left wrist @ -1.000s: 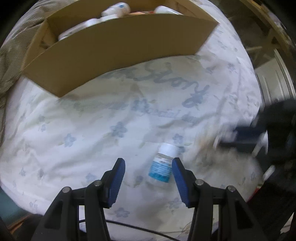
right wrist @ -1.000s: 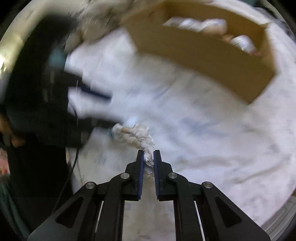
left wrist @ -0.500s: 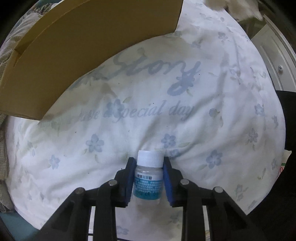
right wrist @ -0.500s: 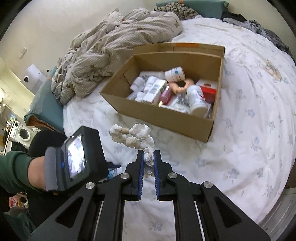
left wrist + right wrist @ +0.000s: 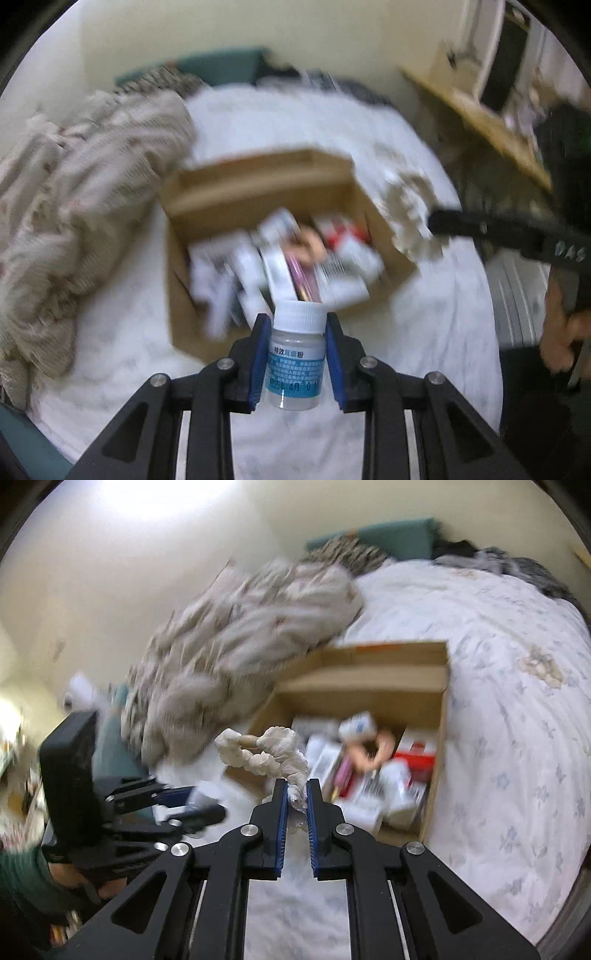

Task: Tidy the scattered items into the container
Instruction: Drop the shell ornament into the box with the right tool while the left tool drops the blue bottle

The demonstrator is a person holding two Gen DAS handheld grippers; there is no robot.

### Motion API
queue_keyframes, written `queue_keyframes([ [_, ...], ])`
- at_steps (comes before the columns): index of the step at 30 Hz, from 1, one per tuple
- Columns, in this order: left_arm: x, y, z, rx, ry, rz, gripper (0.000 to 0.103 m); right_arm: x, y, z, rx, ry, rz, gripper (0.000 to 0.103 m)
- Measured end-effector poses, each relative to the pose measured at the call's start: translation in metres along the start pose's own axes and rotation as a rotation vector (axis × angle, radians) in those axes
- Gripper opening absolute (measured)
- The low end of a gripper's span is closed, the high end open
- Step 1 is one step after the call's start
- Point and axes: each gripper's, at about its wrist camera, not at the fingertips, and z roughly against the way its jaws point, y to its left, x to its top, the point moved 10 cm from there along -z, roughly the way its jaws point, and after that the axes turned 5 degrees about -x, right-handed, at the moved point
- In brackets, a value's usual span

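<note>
box: open brown cardboard box (image 5: 369,672) sits on the white flower-print bed sheet (image 5: 517,738), already stuffed with packets and bottles
edges: crumpled beige blanket (image 5: 240,627) touches its far-left corner
open room: bare sheet right of the box and in front of it
left hand-held gripper (image 5: 297,326): narrow, pads clamped on a small white-capped bottle with a blue label (image 5: 297,354), in the air at the box's near wall
right hand-held gripper (image 5: 296,794): squeezed tight on a white ruffled scrunchie (image 5: 264,751), hanging over the box's near-left corner
</note>
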Motion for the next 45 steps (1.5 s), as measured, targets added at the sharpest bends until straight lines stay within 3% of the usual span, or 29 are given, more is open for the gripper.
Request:
queue_keyframes([
  [2,0.032,0.014,-0.002,0.001,-0.041,0.047,0.029,0.016,-0.019,0.0,-0.015,-0.044,-0.085,0.01],
  [6,0.057,0.04,-0.016,0.018,-0.112,0.097,0.029,0.027,-0.052,-0.01,-0.074,-0.083,-0.192,0.01],
  [8,0.058,0.048,-0.032,0.009,-0.108,0.125,0.029,0.026,-0.06,-0.021,-0.097,-0.073,-0.21,0.01],
  [13,0.054,0.064,-0.074,0.014,-0.08,0.144,0.029,0.017,-0.068,-0.05,-0.144,-0.025,-0.199,0.01],
  [18,0.052,0.066,-0.084,-0.009,-0.071,0.166,0.029,0.009,-0.06,-0.073,-0.177,0.013,-0.145,0.011],
  [21,0.054,0.072,-0.087,-0.012,-0.072,0.199,0.029,0.012,-0.051,-0.08,-0.207,0.009,-0.115,0.017],
  [22,0.053,0.075,-0.089,-0.005,-0.067,0.207,0.03,0.014,-0.05,-0.082,-0.227,0.004,-0.103,0.025],
  [24,0.05,0.079,-0.092,-0.005,-0.048,0.228,0.046,0.017,-0.051,-0.081,-0.269,-0.014,-0.092,0.057],
  [25,0.05,0.079,-0.091,-0.01,-0.05,0.237,0.06,0.019,-0.052,-0.077,-0.276,-0.034,-0.096,0.076],
  [26,0.05,0.08,-0.088,-0.004,-0.063,0.242,0.066,0.022,-0.051,-0.072,-0.267,-0.06,-0.103,0.076],
  [28,0.051,0.081,-0.082,0.001,-0.087,0.25,0.068,0.028,-0.053,-0.062,-0.241,-0.095,-0.127,0.076],
  [37,0.05,0.07,-0.05,-0.045,-0.095,0.331,0.068,0.042,-0.058,-0.041,-0.107,-0.141,-0.288,0.076],
  [43,0.051,0.045,-0.003,-0.024,-0.131,0.254,0.069,0.051,-0.035,-0.025,-0.047,-0.171,-0.292,0.076],
  [45,0.045,0.039,0.011,0.002,-0.142,0.244,0.08,0.05,-0.026,-0.019,-0.052,-0.17,-0.28,0.076],
])
